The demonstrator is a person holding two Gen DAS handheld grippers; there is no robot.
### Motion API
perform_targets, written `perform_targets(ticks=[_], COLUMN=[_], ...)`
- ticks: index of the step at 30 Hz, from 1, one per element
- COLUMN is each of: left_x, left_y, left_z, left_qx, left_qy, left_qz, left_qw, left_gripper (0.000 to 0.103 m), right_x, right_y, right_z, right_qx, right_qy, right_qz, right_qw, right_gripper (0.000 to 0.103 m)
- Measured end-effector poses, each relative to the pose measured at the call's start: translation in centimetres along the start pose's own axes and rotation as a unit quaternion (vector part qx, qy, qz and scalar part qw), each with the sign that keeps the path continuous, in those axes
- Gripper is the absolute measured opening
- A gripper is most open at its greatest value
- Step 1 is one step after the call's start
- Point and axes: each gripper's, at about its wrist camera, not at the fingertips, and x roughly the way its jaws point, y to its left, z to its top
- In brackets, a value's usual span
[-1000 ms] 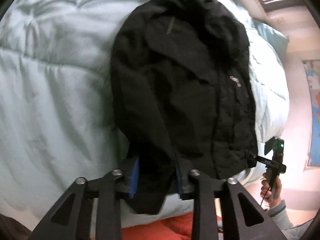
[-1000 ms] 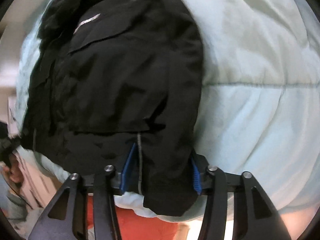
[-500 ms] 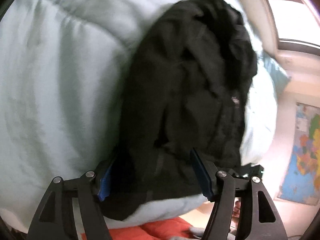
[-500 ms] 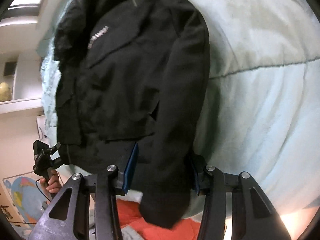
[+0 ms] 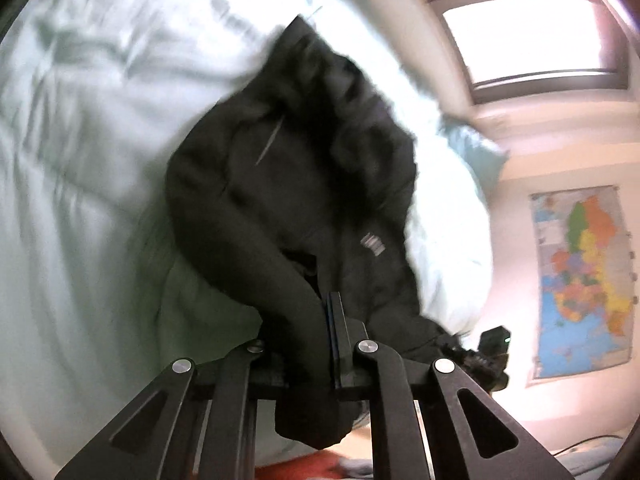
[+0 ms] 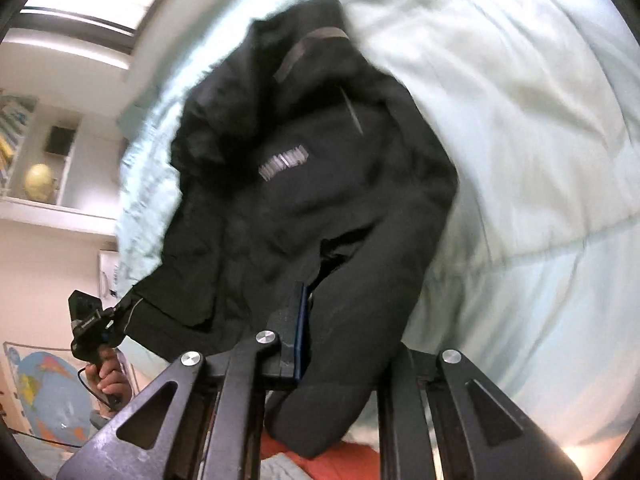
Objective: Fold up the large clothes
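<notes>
A black jacket (image 5: 296,200) lies on a pale green duvet (image 5: 88,168), its hood end far from me. My left gripper (image 5: 316,320) is shut on the cuff end of one sleeve (image 5: 280,288), lifted off the bed. In the right wrist view the jacket (image 6: 304,184) shows a grey chest logo. My right gripper (image 6: 344,320) is shut on the other sleeve (image 6: 360,300), whose cuff hangs below the jaws. Each gripper shows in the other's view: the right one (image 5: 486,354), the left one (image 6: 90,328), both holding the jacket's near corners.
The duvet (image 6: 520,160) covers the bed; an orange sheet (image 6: 352,456) shows under its near edge. A window (image 5: 532,28) and wall map (image 5: 584,280) are to the right. Shelves with a globe (image 6: 38,182) stand at the left.
Both grippers have closed from wide open onto the sleeves. Both have lifted and tilted up, raising the jacket's near end off the duvet.
</notes>
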Motion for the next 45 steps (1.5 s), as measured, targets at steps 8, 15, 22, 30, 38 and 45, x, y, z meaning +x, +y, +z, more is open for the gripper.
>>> perform_targets(ticks=[8, 15, 22, 30, 38, 45], left_x=[-3.6, -3.2, 3.8, 18.9, 21.7, 15.1], left_y=[-4.4, -7.5, -9.0, -4.2, -1.7, -4.4], left_z=[7.2, 15.2, 25.5, 33.3, 33.2, 31.6], left_qx=[0.055, 0.078, 0.052, 0.033, 0.037, 0.053], left_qy=[-0.063, -0.1, -0.107, -0.041, -0.016, 0.012], left_qz=[-0.047, -0.048, 0.022, 0.181, 0.177, 0.098], left_qw=[0.9954, 0.9908, 0.9927, 0.9821, 0.9834, 0.9937], left_gripper=[0.014, 0.014, 0.016, 0.017, 0.018, 0.07], right_x=[-4.7, -5.1, 1.0, 16.2, 18.9, 12.4], right_y=[3.0, 5.3, 6.4, 2.1, 0.1, 3.2], right_z=[7.1, 16.7, 29.4, 38.0, 38.5, 36.8], right_qx=[-0.017, -0.021, 0.003, 0.044, 0.05, 0.015], right_qy=[-0.078, -0.115, -0.105, -0.01, 0.001, -0.005], right_qz=[0.043, 0.047, 0.012, -0.089, -0.074, -0.055], right_qw=[0.996, 0.992, 0.994, 0.995, 0.996, 0.998], right_gripper=[0.017, 0.017, 0.02, 0.021, 0.021, 0.031])
